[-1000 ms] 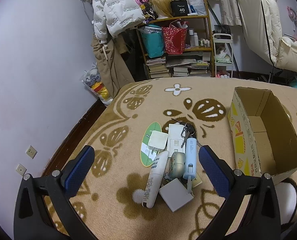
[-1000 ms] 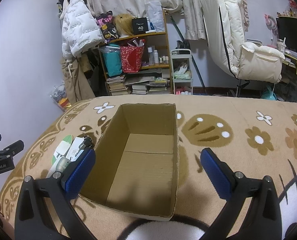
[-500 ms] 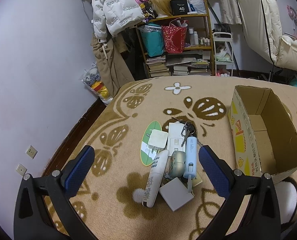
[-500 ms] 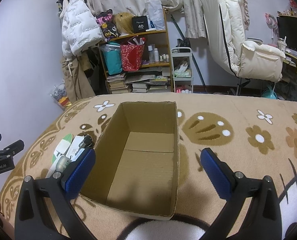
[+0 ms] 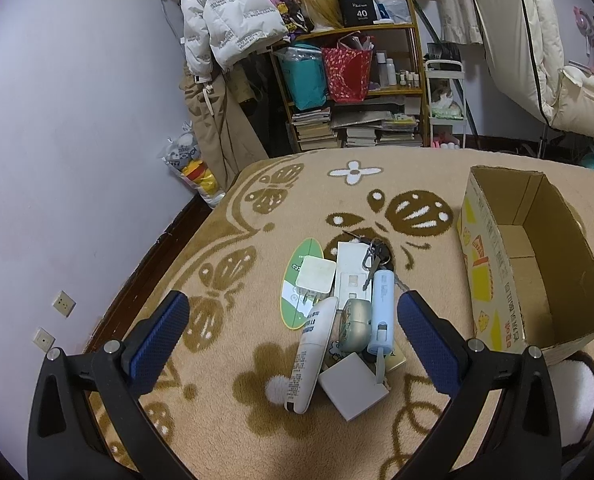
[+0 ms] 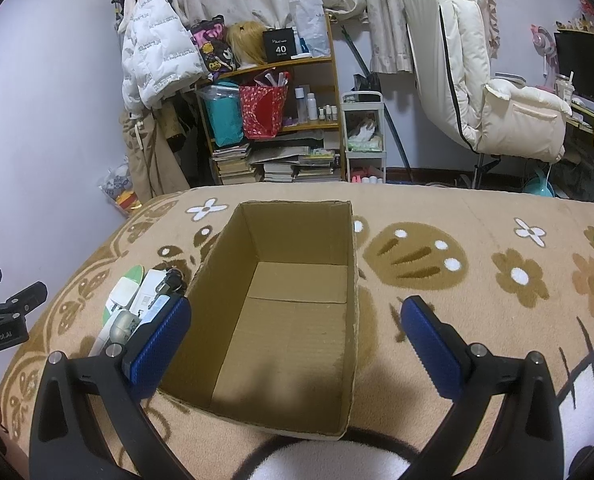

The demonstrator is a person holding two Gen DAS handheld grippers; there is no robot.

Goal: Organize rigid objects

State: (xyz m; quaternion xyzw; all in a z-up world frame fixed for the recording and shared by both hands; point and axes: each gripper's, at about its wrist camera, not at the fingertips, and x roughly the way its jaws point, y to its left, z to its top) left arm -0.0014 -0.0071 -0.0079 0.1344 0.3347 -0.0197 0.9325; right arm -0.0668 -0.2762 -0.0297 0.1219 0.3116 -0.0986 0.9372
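left gripper [image 5: 293,320]: fingers spread wide, holding nothing, up over the carpet [image 5: 257,216]
pile: sits between and just ahead of the left fingertips, all items touching or overlapping
white tube [image 5: 311,354]: nearest the left finger, long axis running away from the gripper, cap end toward it
grey square block [image 5: 353,386]: closest to the gripper, between the fingers, touching the tube
light blue cylinder [image 5: 381,306]: just inside the right finger, lying lengthwise
gold case [image 5: 355,324]: between tube and cylinder
white charger [image 5: 316,275]: beyond the fingertips, lying on a green oval card [image 5: 295,280]
white flat box [image 5: 351,276]: beyond the fingertips, keys [image 5: 375,254] on its far end
cardboard box [image 5: 537,264]: outside the left gripper's right finger, open top, apart from the pile
right gripper [image 6: 295,332]: fingers spread wide, holding nothing, above the box
cardboard box, right view: interior lies between the right fingers, looks empty; near end wall below the fingertips
pile, right view: outside the left finger, partly hidden behind it
background: shelf [image 6: 273,128] with books and bags, white jacket [image 6: 157,52], well beyond both grippers
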